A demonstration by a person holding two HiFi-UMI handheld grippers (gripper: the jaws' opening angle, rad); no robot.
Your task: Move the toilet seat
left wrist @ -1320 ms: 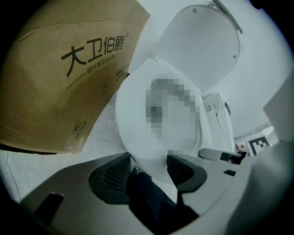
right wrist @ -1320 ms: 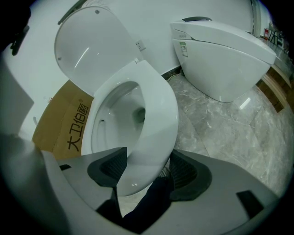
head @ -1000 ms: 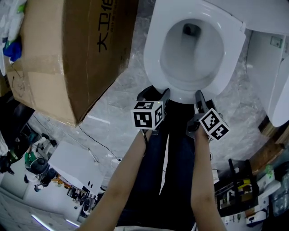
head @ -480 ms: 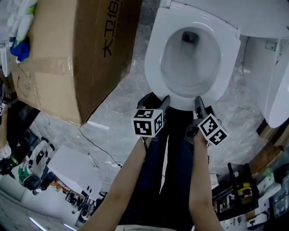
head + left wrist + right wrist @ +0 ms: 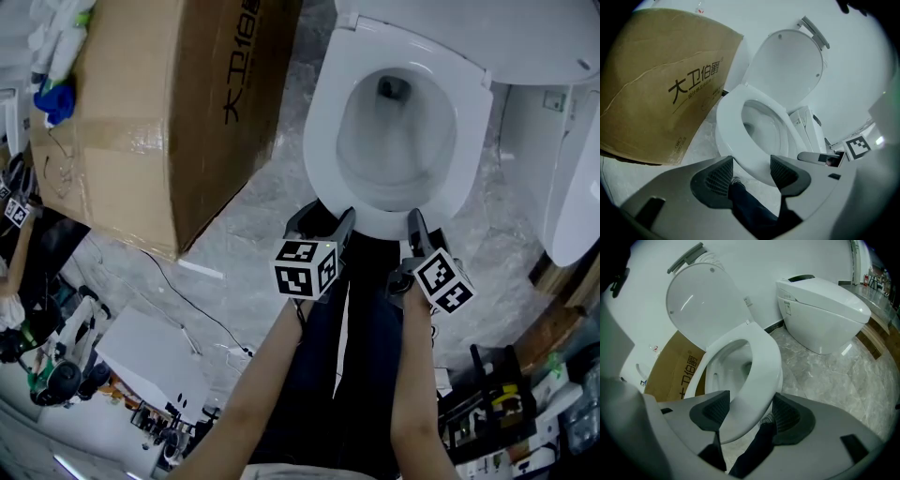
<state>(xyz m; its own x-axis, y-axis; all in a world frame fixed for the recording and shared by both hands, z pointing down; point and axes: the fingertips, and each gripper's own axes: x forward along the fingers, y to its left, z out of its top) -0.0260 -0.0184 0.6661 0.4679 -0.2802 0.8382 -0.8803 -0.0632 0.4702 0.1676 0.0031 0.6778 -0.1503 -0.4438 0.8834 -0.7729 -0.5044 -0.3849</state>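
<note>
Grey marble floor (image 5: 253, 211) carries a white toilet with a cardboard box (image 5: 159, 103) close beside it. Toilet seat (image 5: 321, 131) lies down on the bowl, lid (image 5: 701, 301) raised. Left hand-held gripper (image 5: 751, 171) is wide, holding nothing, its tips just short of the seat's front edge. Right hand-held gripper (image 5: 749, 411) is wide, with the seat's front rim between its jaws, not clamped.
</note>
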